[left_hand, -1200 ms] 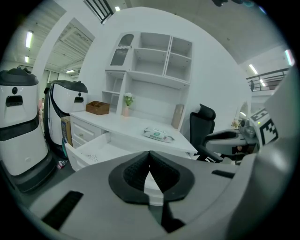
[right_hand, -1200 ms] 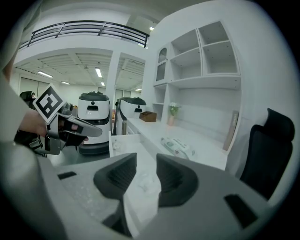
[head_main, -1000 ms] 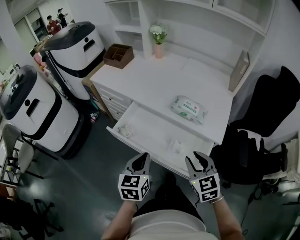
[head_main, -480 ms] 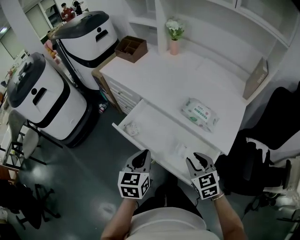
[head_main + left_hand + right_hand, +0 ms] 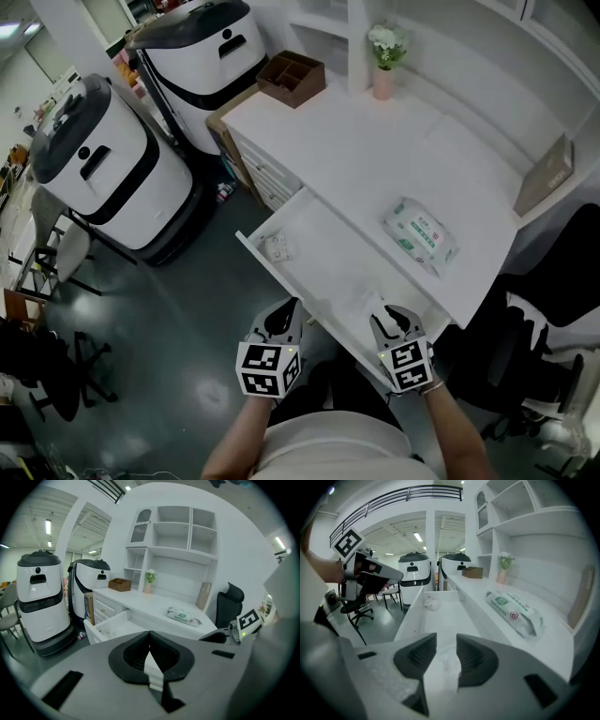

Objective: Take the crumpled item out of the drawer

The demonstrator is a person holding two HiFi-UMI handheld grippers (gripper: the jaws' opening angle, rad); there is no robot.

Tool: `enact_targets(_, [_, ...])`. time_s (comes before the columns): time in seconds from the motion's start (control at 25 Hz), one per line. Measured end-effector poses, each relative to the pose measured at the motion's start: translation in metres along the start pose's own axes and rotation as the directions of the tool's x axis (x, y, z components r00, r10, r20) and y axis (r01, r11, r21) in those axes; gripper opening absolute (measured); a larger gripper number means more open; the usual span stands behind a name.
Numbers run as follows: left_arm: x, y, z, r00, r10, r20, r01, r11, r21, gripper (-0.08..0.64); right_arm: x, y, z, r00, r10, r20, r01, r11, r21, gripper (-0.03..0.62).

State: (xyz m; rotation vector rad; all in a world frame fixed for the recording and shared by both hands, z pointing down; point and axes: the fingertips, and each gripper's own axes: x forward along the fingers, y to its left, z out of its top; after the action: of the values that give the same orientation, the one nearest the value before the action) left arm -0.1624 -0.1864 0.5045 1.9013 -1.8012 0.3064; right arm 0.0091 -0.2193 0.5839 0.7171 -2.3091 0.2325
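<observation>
The white drawer (image 5: 323,267) stands pulled out below the smooth desktop (image 5: 356,150), so both wads lie exposed. A tight crumpled ball (image 5: 277,248) sits at its upper-left end, and a flatter, filmy crumpled sheet (image 5: 361,300) lies lower right. The right gripper (image 5: 394,322) hangs over that sheet, ribbed jaws partly apart and gripping nothing. The left gripper (image 5: 284,319), at lower centre, is closed and empty.
</observation>
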Motion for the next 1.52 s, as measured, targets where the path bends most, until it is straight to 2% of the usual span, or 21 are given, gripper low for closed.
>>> enact_targets(0.16, [-0.001,0.005,-0.003,0.999,0.038,-0.009,-0.038,0.999,-0.015,-0.006,0.018,-0.004,-0.015,0.998,0.020,-0.060,-0.022,0.999,-0.041,0.117])
enact_targets(0.44, [-0.006,0.011,-0.011,0.995,0.097,-0.029,-0.098,0.994,-0.044,-0.006,0.046,-0.007,-0.045,0.984,0.050,-0.168,-0.061,0.996,-0.062,0.117])
enact_targets(0.76, [-0.014,0.017,-0.023,0.988,0.146,-0.051,-0.150,0.986,-0.072,-0.006,0.069,-0.012,-0.070,0.965,0.040,-0.257,-0.068,0.993,-0.099,0.117])
enact_targets(1.24, [-0.022,0.023,-0.029,0.979,0.196,-0.058,-0.201,0.974,-0.102,-0.006,0.090,-0.009,-0.085,0.931,0.040,-0.362,-0.100,0.984,-0.149,0.117])
enact_targets(1.52, [-0.025,0.025,-0.032,0.976,0.208,-0.062,-0.214,0.970,-0.113,-0.006,0.094,-0.011,-0.090,0.912,0.026,-0.409,-0.086,0.988,-0.129,0.115])
